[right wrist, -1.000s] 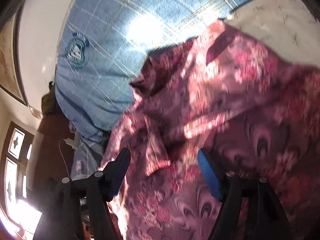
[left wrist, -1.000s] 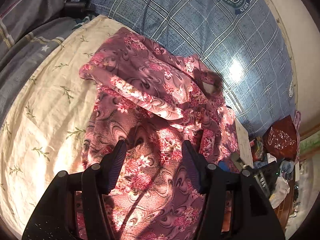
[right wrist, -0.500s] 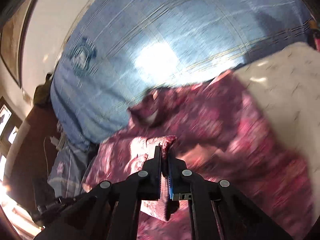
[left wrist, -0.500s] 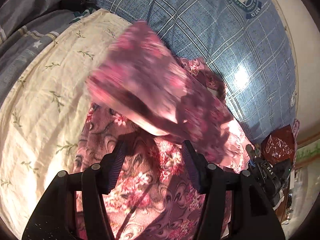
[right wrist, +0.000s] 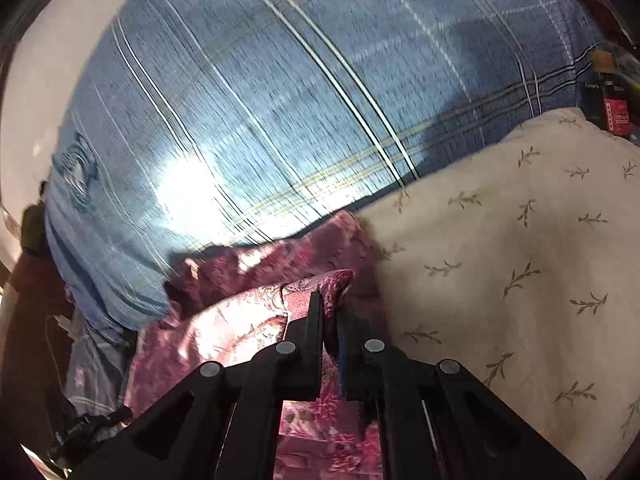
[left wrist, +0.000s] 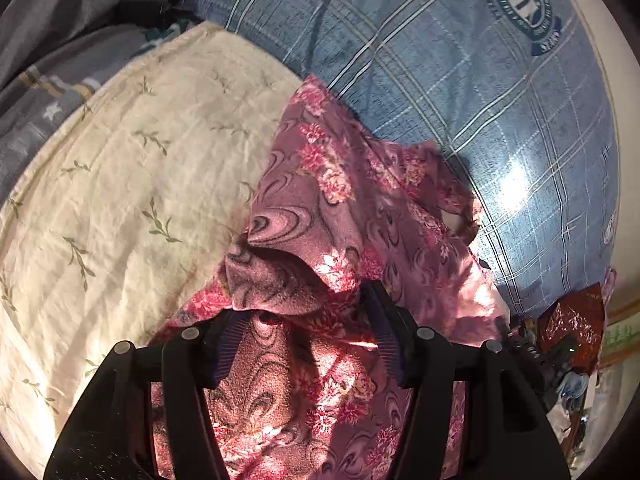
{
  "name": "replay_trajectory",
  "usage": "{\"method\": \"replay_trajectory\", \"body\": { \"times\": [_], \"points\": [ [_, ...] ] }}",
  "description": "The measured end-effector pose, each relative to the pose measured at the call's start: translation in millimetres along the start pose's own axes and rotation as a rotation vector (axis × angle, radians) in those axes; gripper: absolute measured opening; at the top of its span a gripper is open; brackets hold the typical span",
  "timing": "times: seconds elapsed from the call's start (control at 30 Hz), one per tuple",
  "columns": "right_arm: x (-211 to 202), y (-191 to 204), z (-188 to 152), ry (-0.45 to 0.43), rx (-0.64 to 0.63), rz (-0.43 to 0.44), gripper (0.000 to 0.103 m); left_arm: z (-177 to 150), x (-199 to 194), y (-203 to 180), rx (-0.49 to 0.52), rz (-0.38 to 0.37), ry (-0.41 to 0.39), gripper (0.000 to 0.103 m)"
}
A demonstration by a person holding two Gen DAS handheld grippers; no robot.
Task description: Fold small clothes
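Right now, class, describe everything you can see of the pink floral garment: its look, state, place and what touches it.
The pink floral garment looks like soft, fleecy fabric, mauve-pink with red-and-white blossoms and dark swirls. It lies crumpled and partly folded over itself, not flat, across the cream leaf-print cover and against the blue plaid bedding. Sunlight patches its lower part. The right gripper is shut on one bunched edge, while the left gripper is open with the cloth between its fingers.

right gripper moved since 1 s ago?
Yes. The right gripper, open a second ago, is now shut on the floral garment and has carried its edge from the blue plaid quilt side toward the cream leaf-print blanket.
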State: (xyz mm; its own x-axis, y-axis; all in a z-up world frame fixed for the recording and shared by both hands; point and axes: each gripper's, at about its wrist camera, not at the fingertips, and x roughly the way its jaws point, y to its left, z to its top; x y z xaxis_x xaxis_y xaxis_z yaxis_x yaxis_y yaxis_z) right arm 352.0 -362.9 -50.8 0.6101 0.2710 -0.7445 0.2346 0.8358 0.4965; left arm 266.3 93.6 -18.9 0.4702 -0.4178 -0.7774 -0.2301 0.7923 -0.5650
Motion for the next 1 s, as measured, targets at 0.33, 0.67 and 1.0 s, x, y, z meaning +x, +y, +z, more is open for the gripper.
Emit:
{"method": "replay_trajectory", "body": {
  "times": [0.33, 0.67, 1.0],
  "points": [
    [-36, 18, -17, -0.09, -0.065, 0.136, 0.005, 1, -5, -6, 0.02, -0.033, -0.011, 0.057],
    [-20, -4, -39, -0.017, -0.079, -0.03, 0.016, -7, -7, 0, 0.059, 0.002, 0.045, 0.054],
    [-51, 42, -44, -0.107, -0.139, 0.096, 0.016, -14, -44, -64, 0.369, 0.033, -0.061, 0.07]
  ]
}}
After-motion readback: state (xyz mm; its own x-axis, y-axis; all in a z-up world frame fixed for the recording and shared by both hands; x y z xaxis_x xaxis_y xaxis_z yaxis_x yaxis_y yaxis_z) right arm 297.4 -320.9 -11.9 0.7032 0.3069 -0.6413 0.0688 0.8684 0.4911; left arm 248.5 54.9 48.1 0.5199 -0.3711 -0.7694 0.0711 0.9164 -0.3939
